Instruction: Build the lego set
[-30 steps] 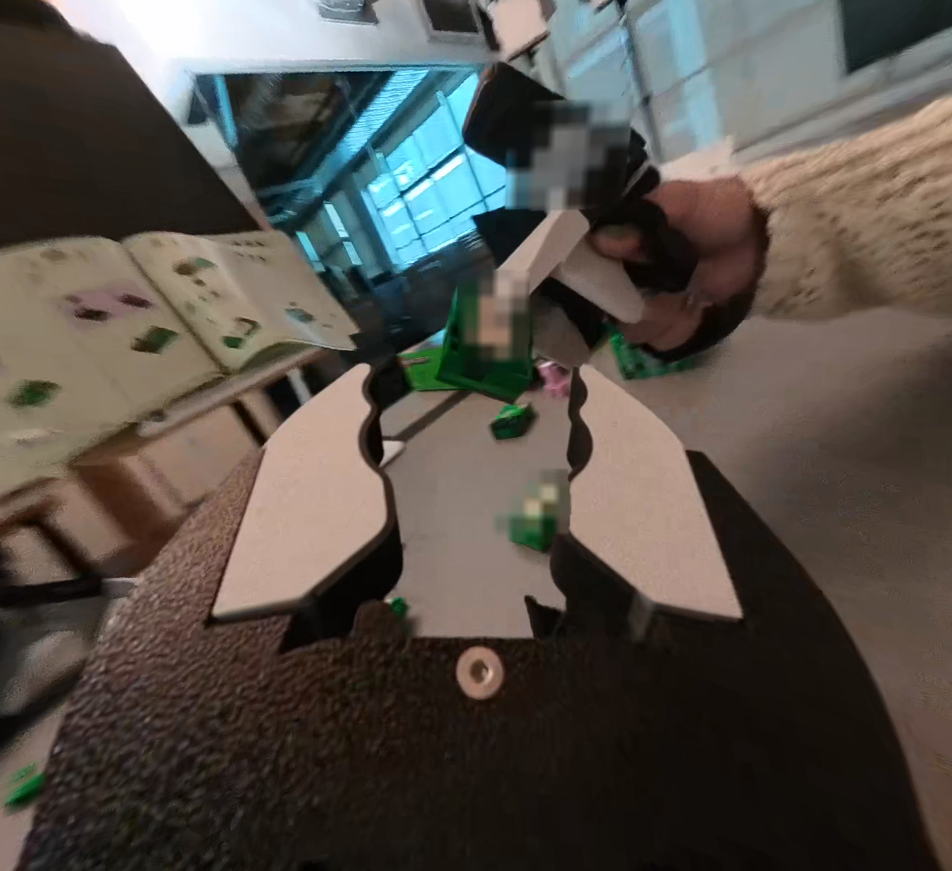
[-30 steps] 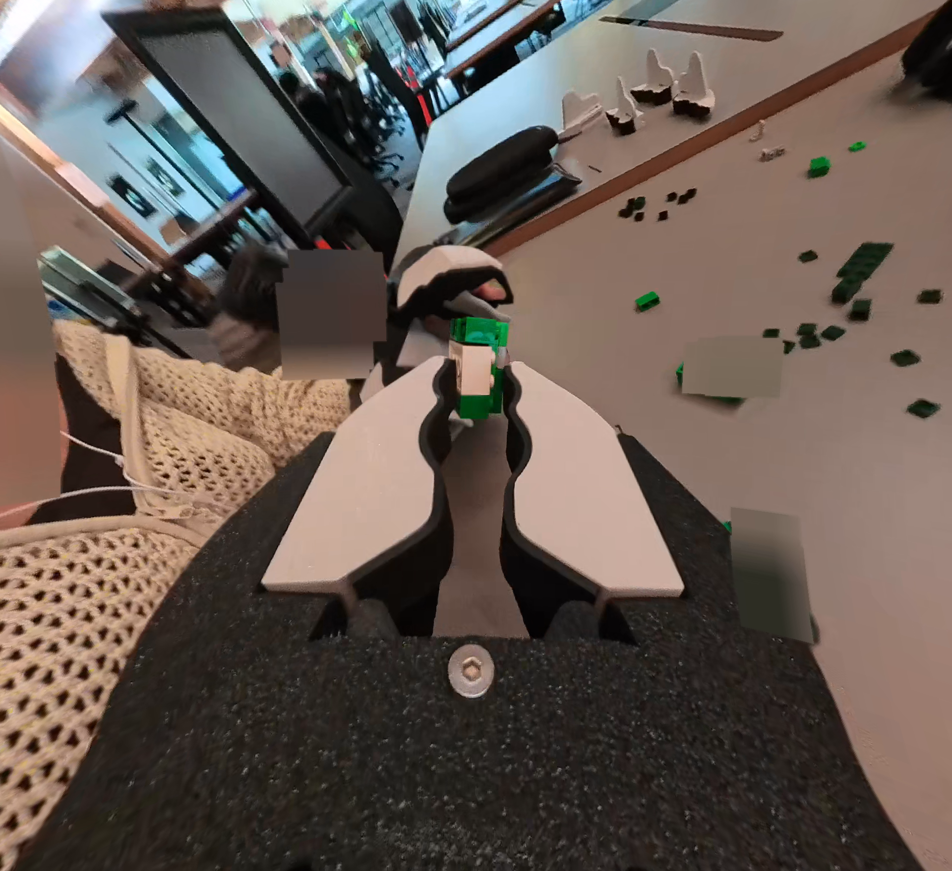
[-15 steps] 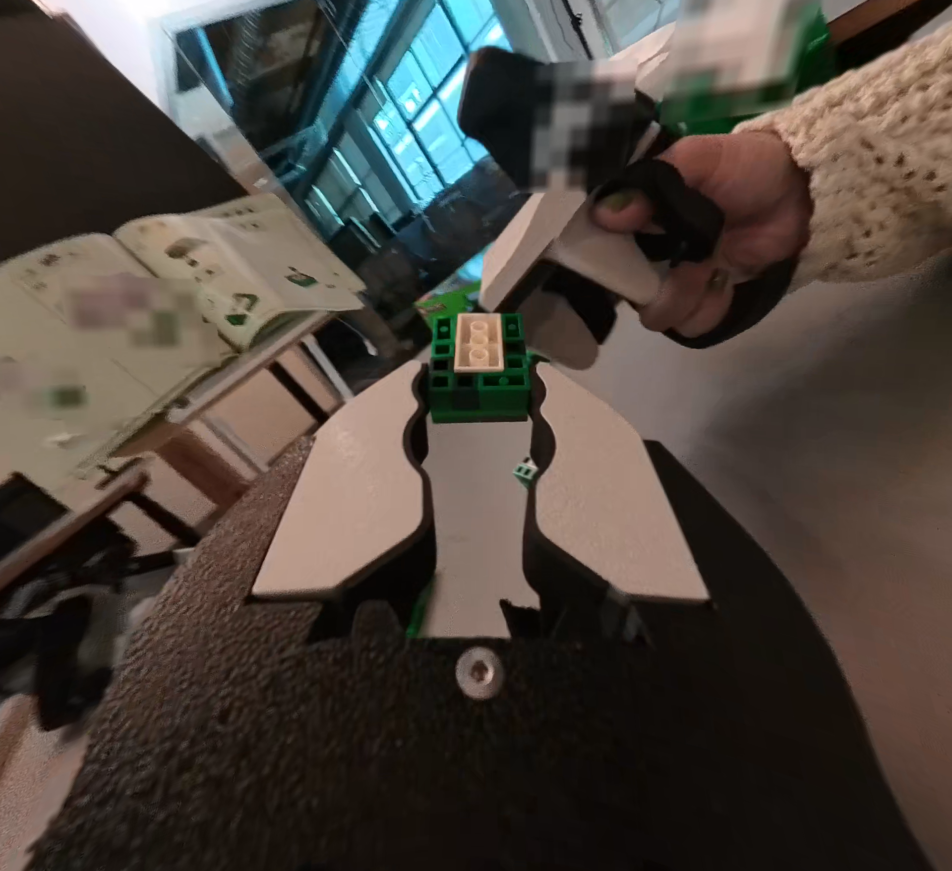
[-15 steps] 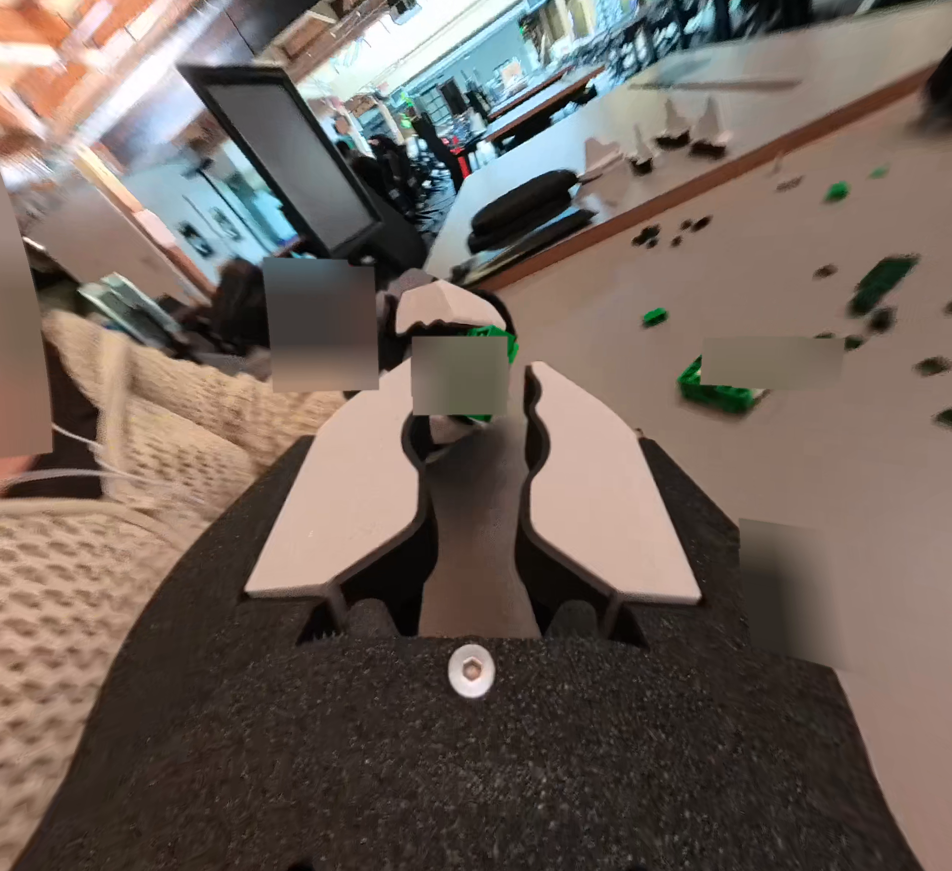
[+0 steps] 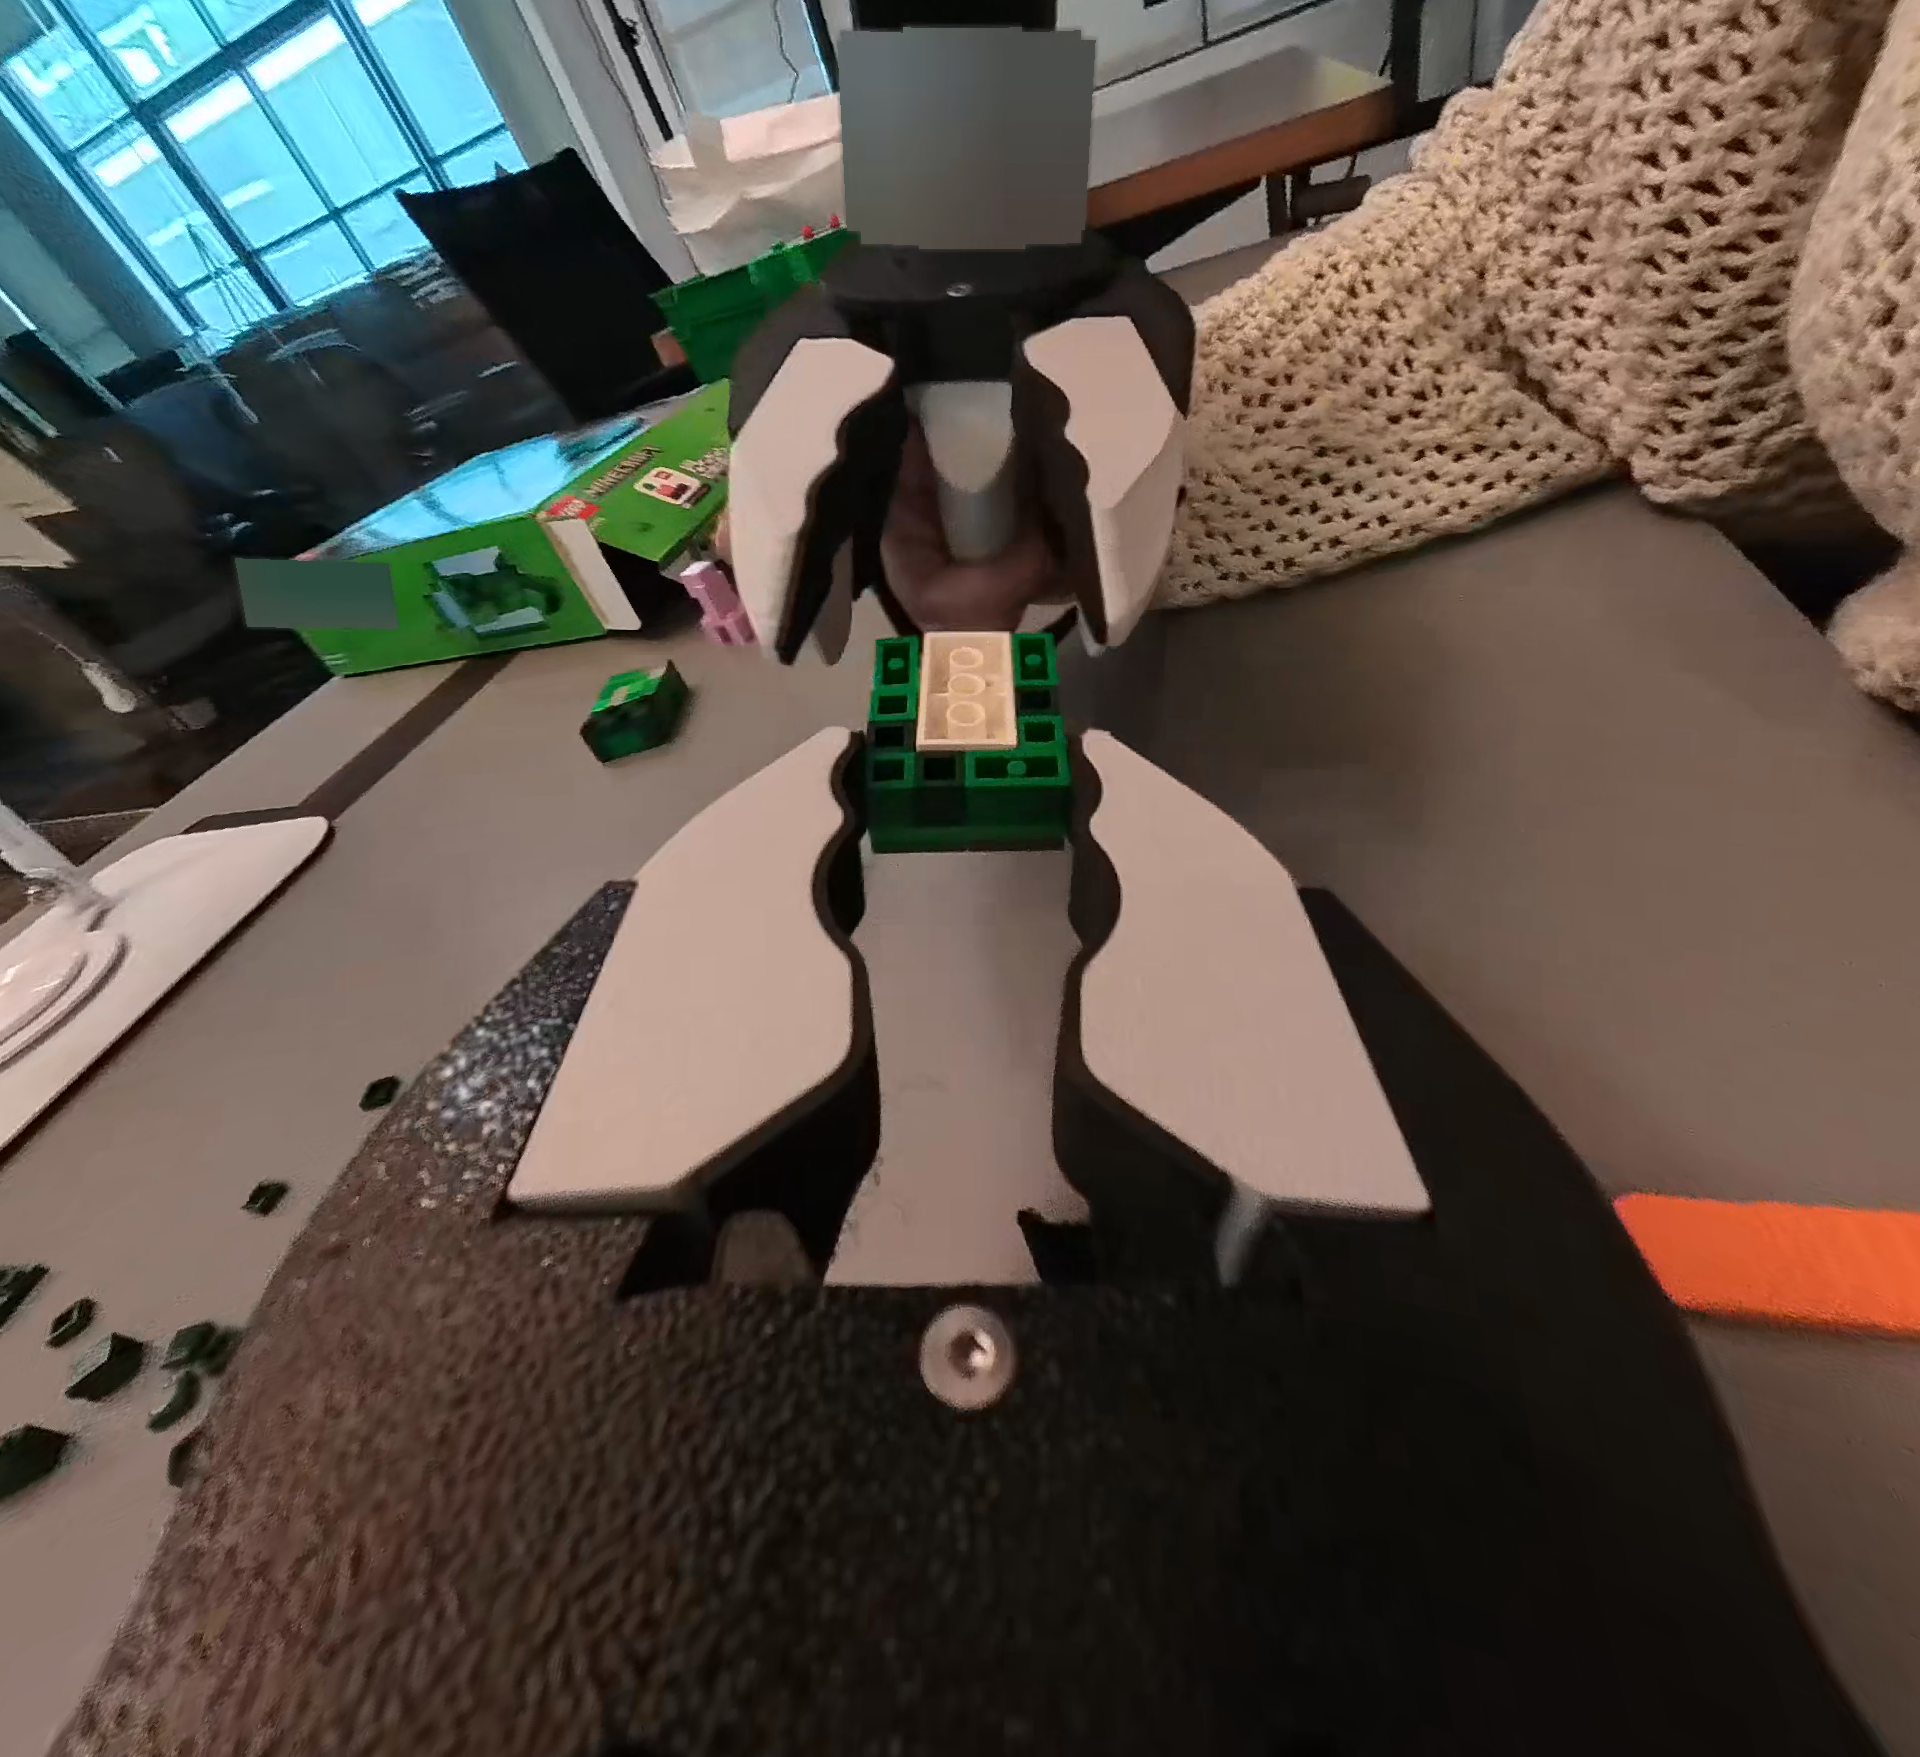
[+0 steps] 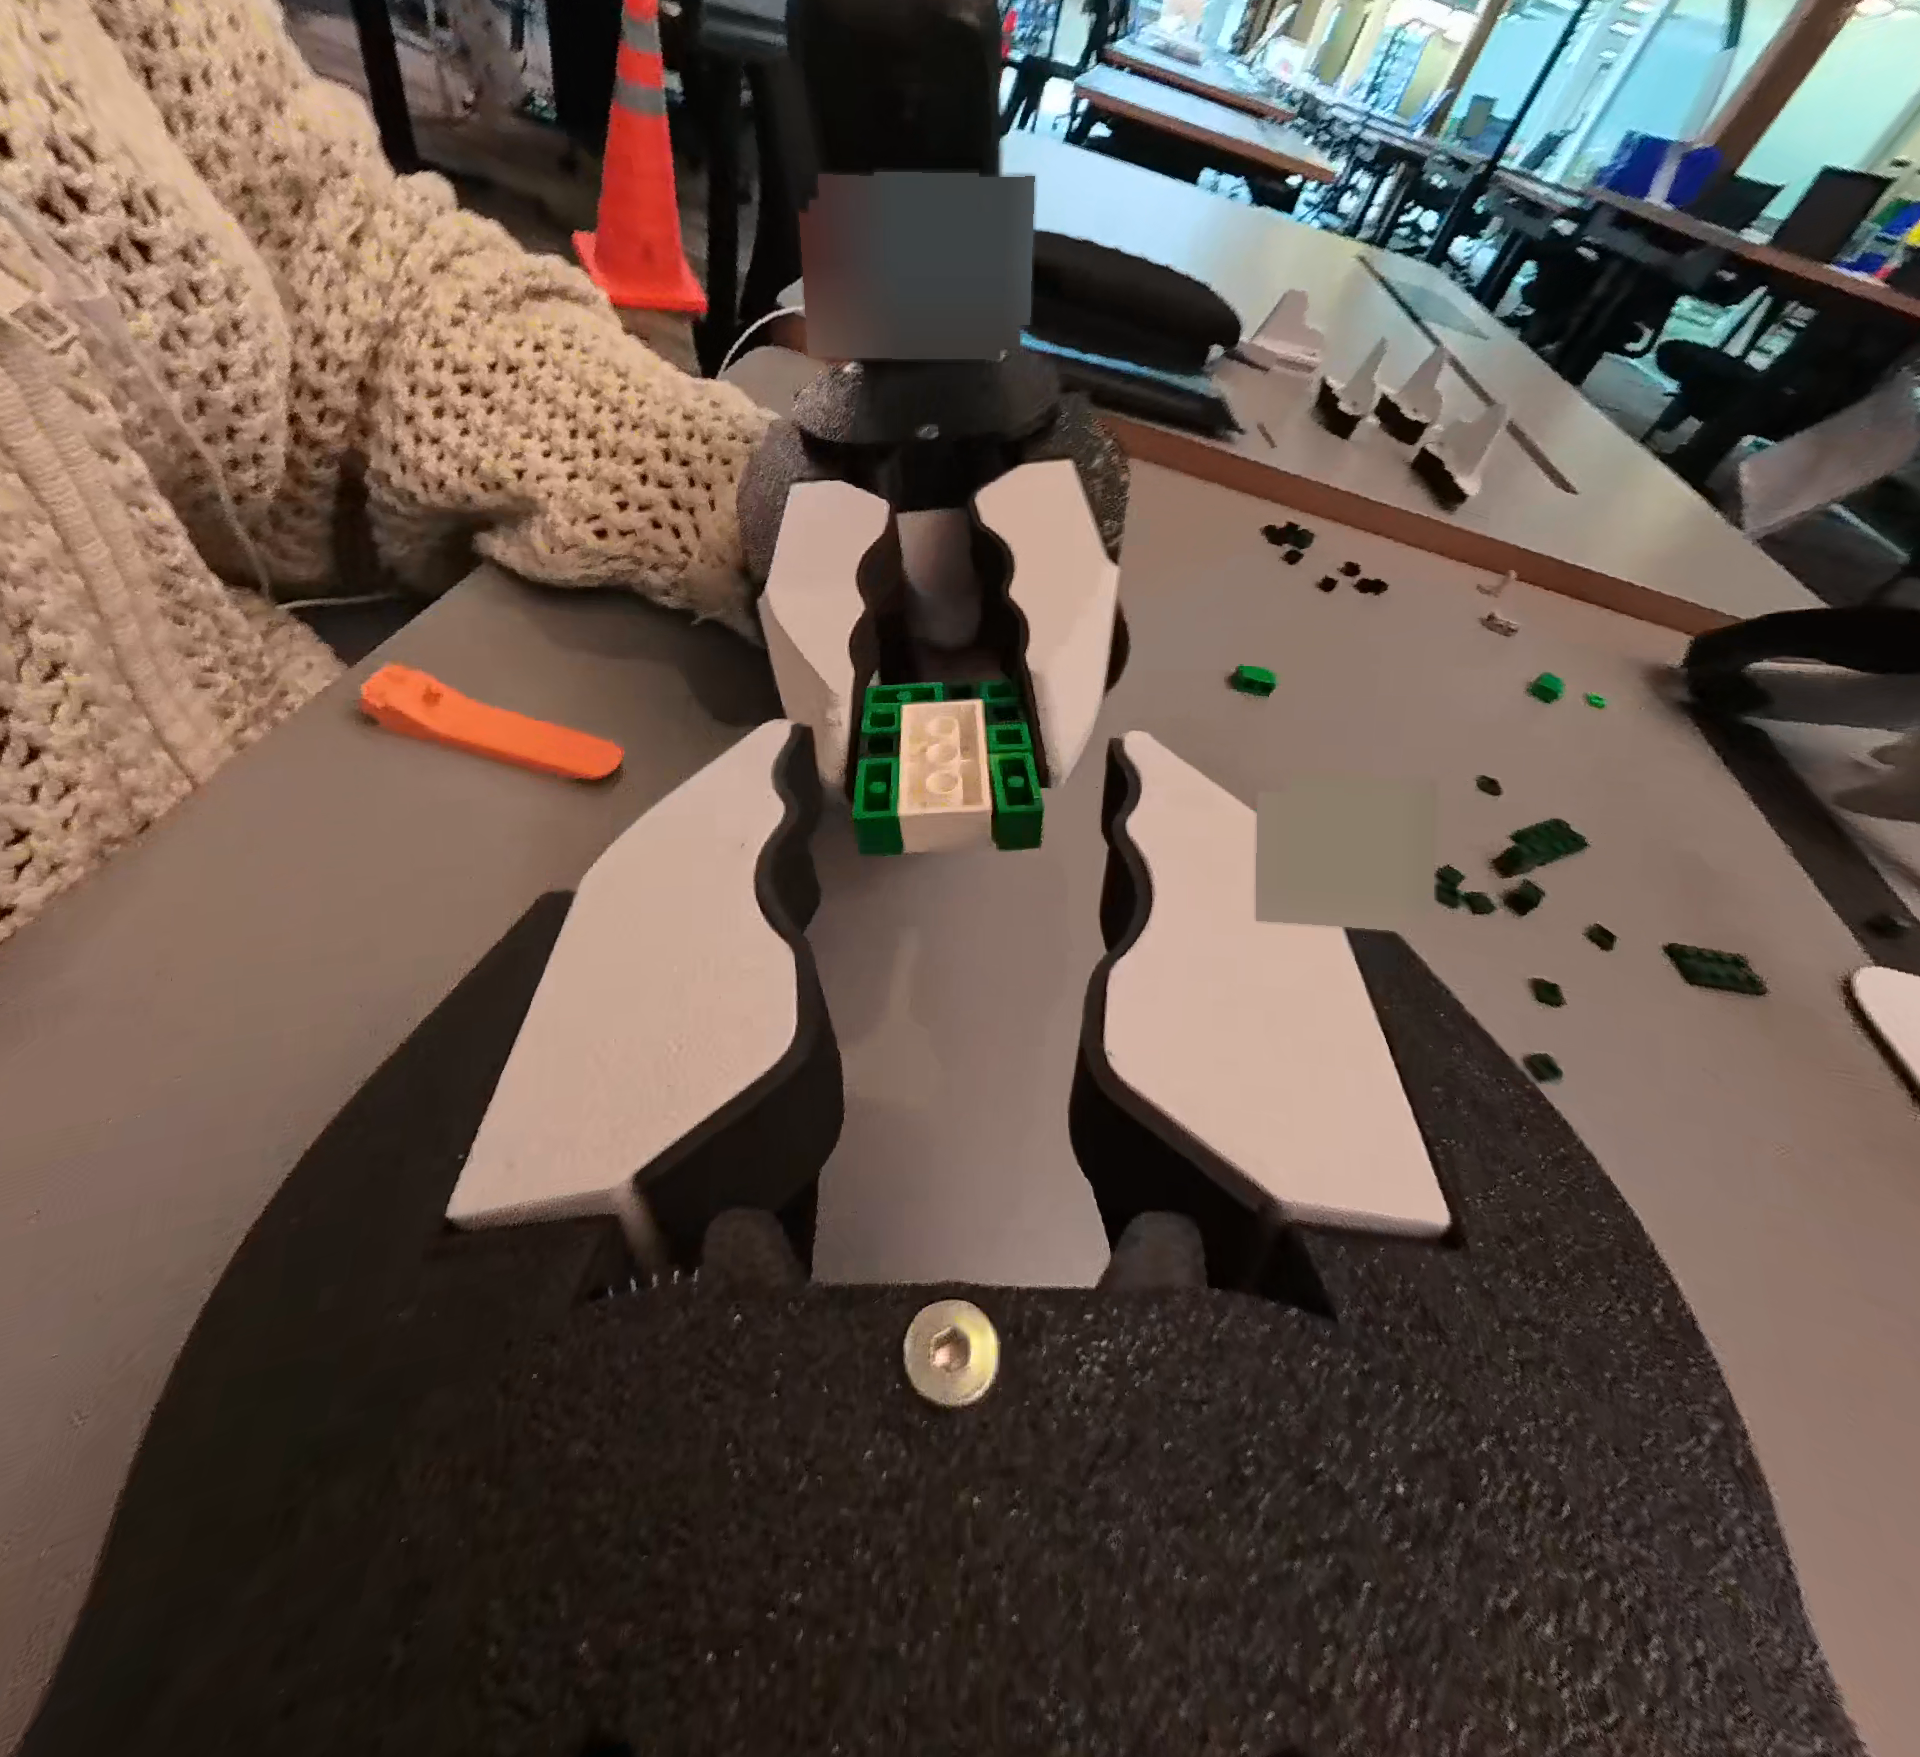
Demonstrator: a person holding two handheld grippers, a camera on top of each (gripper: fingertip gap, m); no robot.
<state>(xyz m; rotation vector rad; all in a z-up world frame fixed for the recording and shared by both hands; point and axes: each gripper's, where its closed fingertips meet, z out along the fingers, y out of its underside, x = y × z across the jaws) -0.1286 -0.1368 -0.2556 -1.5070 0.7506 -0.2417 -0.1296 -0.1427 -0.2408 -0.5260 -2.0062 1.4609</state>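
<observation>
A small green lego block with a white brick set in its top is clamped between the fingers of my left gripper, low over the grey table. I cannot tell whether it rests on the table. My right gripper faces it from the far side, open and empty, its tips just behind the block. In the right wrist view the block sits just past my right gripper's spread tips, without touching them. The left gripper's fingers grip its sides there.
An orange brick separator lies on the table beside the grippers. Loose dark green pieces are scattered on one side. A green lego box, a small green cube and a pink piece lie behind. A white mat is nearby. The grippers are tip to tip, or close to it. The orange brick separator is about equally far from each gripper, around 15 cm.
The right gripper held the block a second ago and has let go and opened. The left gripper has closed on the block. Both grippers have levelled out and come down near the table.
</observation>
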